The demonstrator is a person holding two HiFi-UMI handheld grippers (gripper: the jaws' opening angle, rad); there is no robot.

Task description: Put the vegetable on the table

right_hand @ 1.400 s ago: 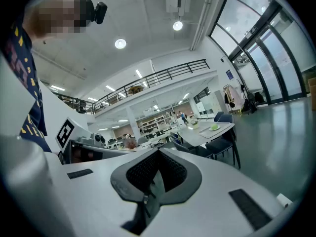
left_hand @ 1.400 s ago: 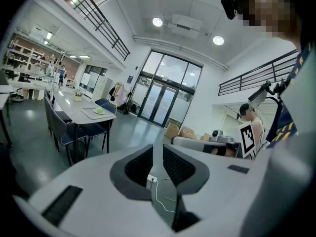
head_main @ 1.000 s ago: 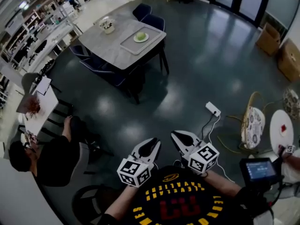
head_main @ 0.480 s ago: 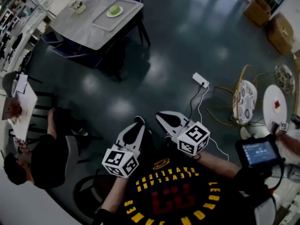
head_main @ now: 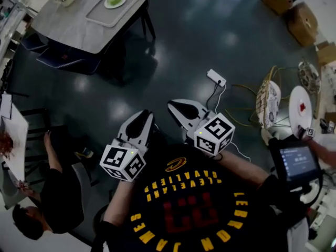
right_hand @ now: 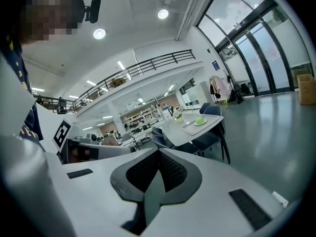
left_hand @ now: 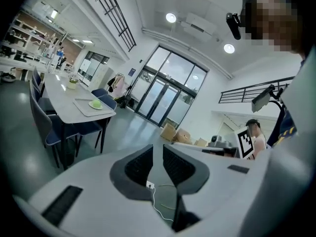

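Note:
A green vegetable (head_main: 114, 0) lies on a plate in a grey tray (head_main: 100, 16) on the grey table (head_main: 68, 28), far off at the head view's top left. It also shows small in the left gripper view as the vegetable (left_hand: 97, 103) and in the right gripper view as the vegetable (right_hand: 200, 121). Both grippers are held in front of the person's chest over the dark floor, far from the table. My left gripper (head_main: 144, 115) (left_hand: 158, 149) is open, with a narrow gap and nothing in it. My right gripper (head_main: 177, 107) (right_hand: 158, 153) is shut and empty.
Blue chairs (head_main: 55, 56) ring the table. A white power strip (head_main: 216, 77) with its cable lies on the floor just ahead of the grippers. At the right are a wicker chair (head_main: 268, 103), a round white table (head_main: 300, 108) and cardboard boxes (head_main: 294, 12). A person sits at the left (head_main: 58, 193).
Both grippers have travelled across the floor with the person. The table has slid towards the head view's top left, and the power strip now lies closer to the grippers. The jaws look unchanged.

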